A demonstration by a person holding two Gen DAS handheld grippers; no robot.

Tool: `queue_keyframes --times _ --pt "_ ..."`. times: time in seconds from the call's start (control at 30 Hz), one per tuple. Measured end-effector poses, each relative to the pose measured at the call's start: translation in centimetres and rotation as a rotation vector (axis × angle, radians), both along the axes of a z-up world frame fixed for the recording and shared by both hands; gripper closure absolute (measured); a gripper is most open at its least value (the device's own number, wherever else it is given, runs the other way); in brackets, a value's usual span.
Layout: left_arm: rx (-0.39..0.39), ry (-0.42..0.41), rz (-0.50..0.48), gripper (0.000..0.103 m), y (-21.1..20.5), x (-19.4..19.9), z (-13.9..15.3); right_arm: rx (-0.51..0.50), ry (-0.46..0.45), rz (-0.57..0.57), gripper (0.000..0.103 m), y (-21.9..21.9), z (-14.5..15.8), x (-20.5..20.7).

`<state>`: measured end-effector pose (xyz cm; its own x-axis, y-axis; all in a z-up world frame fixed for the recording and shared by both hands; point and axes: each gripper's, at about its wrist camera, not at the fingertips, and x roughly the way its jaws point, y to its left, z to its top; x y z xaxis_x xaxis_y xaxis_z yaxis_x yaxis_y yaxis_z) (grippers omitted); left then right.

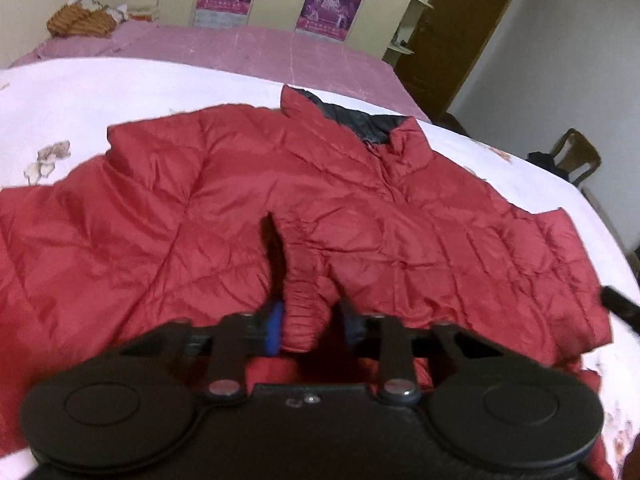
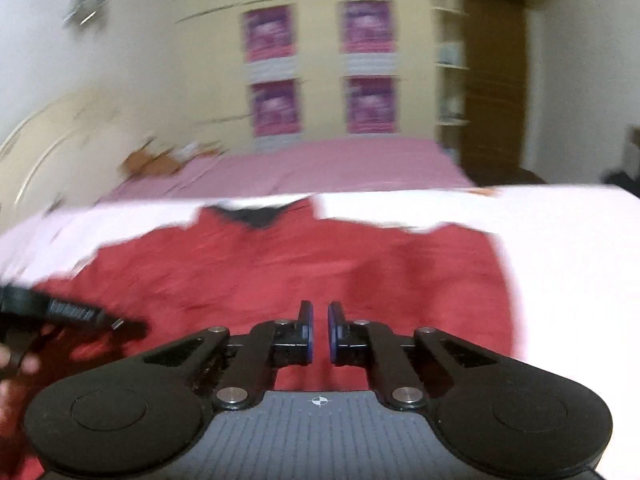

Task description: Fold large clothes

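Note:
A red quilted puffer jacket (image 1: 224, 208) with a dark lining at the collar (image 1: 360, 120) lies spread on a white sheet. My left gripper (image 1: 310, 320) is shut on the jacket's elastic sleeve cuff (image 1: 300, 292), which stands up between the blue pads. In the right wrist view the jacket (image 2: 280, 272) lies below and ahead, blurred. My right gripper (image 2: 319, 332) hovers over the jacket's lower part with its fingers nearly together and nothing between them. The left gripper's edge (image 2: 48, 308) shows at the left of the right wrist view.
The white sheet (image 1: 120, 92) covers the near part of a bed with a pink cover (image 1: 260, 48) beyond. A brown bundle (image 1: 80, 20) lies at the far left. A wooden chair (image 1: 576, 156) and a brown door (image 1: 452, 32) stand at the right.

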<state>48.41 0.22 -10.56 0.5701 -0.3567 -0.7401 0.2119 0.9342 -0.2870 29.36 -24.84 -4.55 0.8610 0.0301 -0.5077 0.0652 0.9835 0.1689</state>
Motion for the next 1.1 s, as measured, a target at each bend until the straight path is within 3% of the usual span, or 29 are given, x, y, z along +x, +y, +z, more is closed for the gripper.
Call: queue_keyframes --times 0.13,0.27,0.4,0.57,0.67,0.8,0.97,1.1 --pt "0.005 -0.043 0.036 0.087 0.3 -0.4 0.8 0.05 0.009 -0.135 0.096 -5.1 0.0 -0.2" --pt "0.011 -0.08 0.113 0.087 2.6 -1.7 1.8 0.081 0.047 -0.183 0.096 -8.2 -0.7 0.2" --pt "0.034 -0.053 0.141 0.087 3.8 -2.2 1.1 0.102 0.075 -0.154 0.096 -9.2 -1.2 1.2" --pt "0.049 -0.057 0.154 0.087 3.9 -2.6 0.7 0.107 0.117 -0.028 0.096 -7.7 -2.4 2.4" --pt "0.043 -0.049 0.166 0.087 4.0 -2.5 0.3 0.018 0.275 -0.016 0.097 -6.9 -5.5 4.7" --pt "0.053 -0.048 0.159 0.087 3.9 -2.5 0.2 0.01 0.257 -0.004 0.097 -7.1 -4.9 5.3" --pt "0.059 -0.046 0.15 0.087 3.9 -2.4 0.2 0.022 0.131 -0.033 0.097 -7.5 -2.9 6.0" --pt "0.055 -0.047 0.161 0.087 3.8 -2.3 0.1 -0.001 0.166 -0.011 0.097 -6.9 -3.8 9.4"
